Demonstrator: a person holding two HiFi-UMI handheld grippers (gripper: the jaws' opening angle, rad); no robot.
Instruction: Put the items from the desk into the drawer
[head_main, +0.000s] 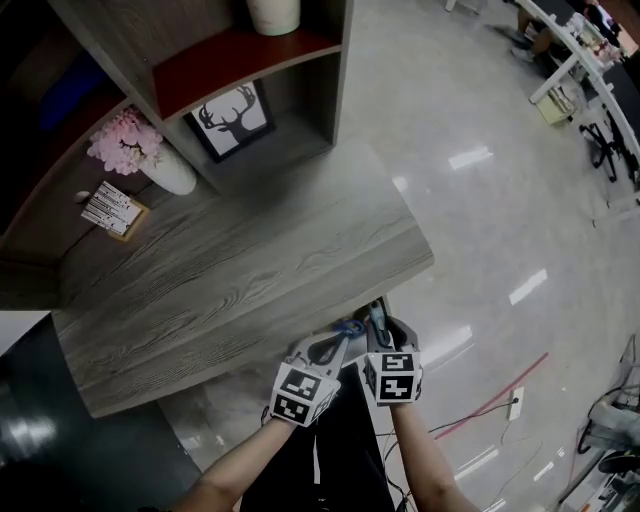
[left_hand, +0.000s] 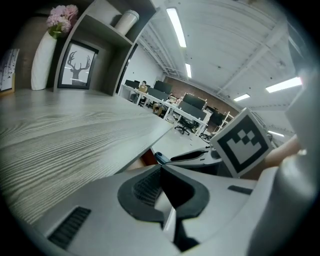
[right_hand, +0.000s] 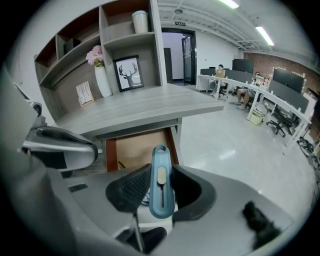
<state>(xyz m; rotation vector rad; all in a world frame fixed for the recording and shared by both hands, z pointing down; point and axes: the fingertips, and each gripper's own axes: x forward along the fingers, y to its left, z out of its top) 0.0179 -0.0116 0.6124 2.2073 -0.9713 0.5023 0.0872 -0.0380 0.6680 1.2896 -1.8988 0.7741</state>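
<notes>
Left gripper (left_hand: 161, 172): jaws clenched together, nothing between, at desk's (head_main: 240, 270) near edge. Right gripper (right_hand: 159, 169), just beside on right: grasps blue utility knife (right_hand: 160, 192) between pads. Open drawer (right_hand: 136, 149) just beyond, under desk.

Table (head_main: 250, 270) top: grey wood grain, matt, fine streaks; floor (head_main: 480, 200): pale, polished, glossy, mirrors ceiling lights; knife (right_hand: 160, 192): blue plastic, smooth, slight sheen, pale slider; right claw (right_hand: 161, 170) shell: grey matt plastic; its pads (right_hand: 132, 189): black, ribbed, rubbery look; left claw (left_hand: 161, 168): same grey matt shell, same black ribbed pads (left_hand: 147, 186); drawer (right_hand: 140, 147) inside: brown board, matt; vase (head_main: 172, 172): white, smooth, glossy.
</notes>
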